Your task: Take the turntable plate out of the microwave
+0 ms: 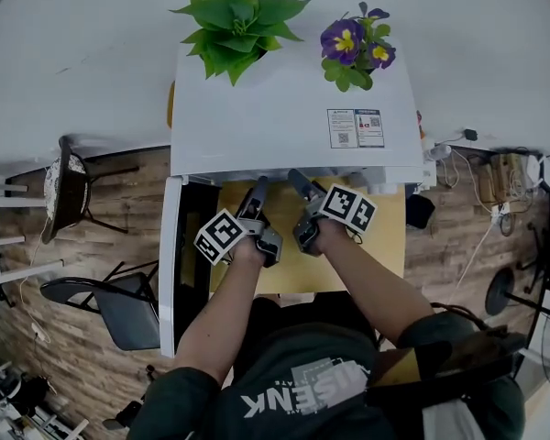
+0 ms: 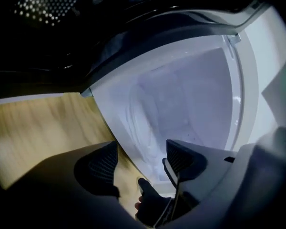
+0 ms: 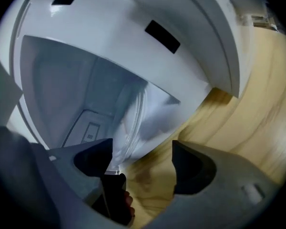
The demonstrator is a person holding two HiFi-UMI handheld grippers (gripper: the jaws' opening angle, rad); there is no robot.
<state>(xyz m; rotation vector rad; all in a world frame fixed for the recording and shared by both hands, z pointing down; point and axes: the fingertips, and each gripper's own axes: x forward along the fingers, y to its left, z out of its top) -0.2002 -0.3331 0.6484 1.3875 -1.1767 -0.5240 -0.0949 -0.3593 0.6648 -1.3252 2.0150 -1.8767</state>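
The white microwave stands on a wooden table with its door swung open to the left. Both grippers reach side by side toward its opening. The clear glass turntable plate shows as a pale curved disc at the mouth of the cavity, and its rim runs down beside the left jaw of my right gripper. The plate shows as faint rings ahead of my left gripper. Both grippers stand wide open, and no pad presses on the glass. In the head view the left gripper and right gripper hide the plate.
A green plant and a purple-flowered plant stand on top of the microwave. Dark chairs stand on the wooden floor at the left. Cables and gear lie at the right. The door's mesh window is close above the left gripper.
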